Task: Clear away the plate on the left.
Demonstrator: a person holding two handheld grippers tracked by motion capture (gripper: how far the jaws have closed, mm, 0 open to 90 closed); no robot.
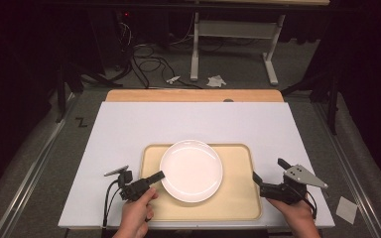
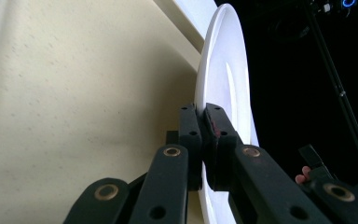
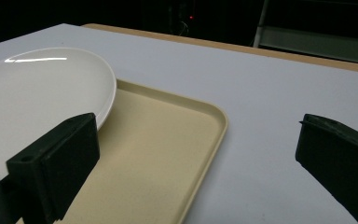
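A round white plate (image 1: 191, 170) lies on a beige tray (image 1: 235, 198) near the table's front edge. My left gripper (image 1: 159, 175) is shut on the plate's left rim; in the left gripper view both jaws of the left gripper (image 2: 204, 114) pinch the thin edge of the plate (image 2: 228, 70) over the tray (image 2: 74, 93). My right gripper (image 1: 268, 168) is open at the tray's right side. In the right gripper view its jaws (image 3: 196, 140) stand wide apart, one over the tray (image 3: 158, 140) near the plate (image 3: 37, 93), the other over the bare table.
The white tabletop (image 1: 129, 129) has free room behind and beside the tray, with a wooden strip (image 1: 193, 95) along its far edge. Cables (image 1: 149, 64) and a white desk frame (image 1: 233, 34) stand on the floor beyond. A paper scrap (image 1: 346, 209) lies at the right.
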